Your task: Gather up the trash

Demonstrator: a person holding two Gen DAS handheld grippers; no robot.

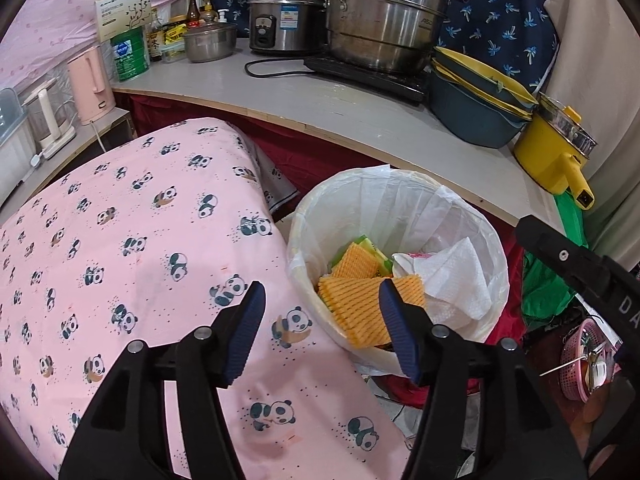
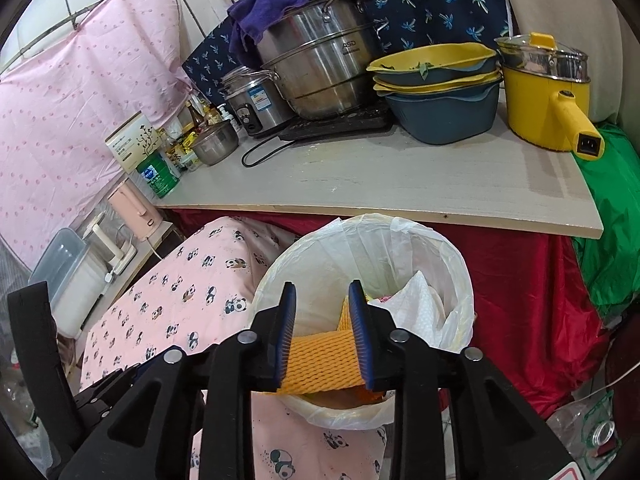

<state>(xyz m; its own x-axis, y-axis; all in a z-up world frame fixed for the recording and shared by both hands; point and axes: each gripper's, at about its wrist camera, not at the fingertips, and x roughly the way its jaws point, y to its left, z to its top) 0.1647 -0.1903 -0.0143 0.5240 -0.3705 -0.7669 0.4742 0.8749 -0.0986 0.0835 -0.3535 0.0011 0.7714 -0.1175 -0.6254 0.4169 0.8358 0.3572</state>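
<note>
Trash bin (image 1: 400,200) with white liner, holding orange foam netting (image 1: 360,312) and white paper (image 1: 452,276), stands beside the panda-print cloth (image 1: 120,240). Left gripper (image 1: 320,332) wide apart and empty; right gripper (image 2: 322,336) partly open above the netting, gripping nothing.

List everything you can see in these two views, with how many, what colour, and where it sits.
trash bin: one, white liner, on the floor below the shelf
foam net sleeves: several, orange, in the bin
paper tissue: one, white, in the bin
panda cloth: one, pink, beside the bin
steamer pot: one, steel, on the shelf
rice cooker: one, steel, beside the steamer pot
basins: a stack, blue and yellow, on the shelf
electric pot: one, yellow, at the shelf end
left gripper: open, empty
right gripper: open, above the bin
</note>
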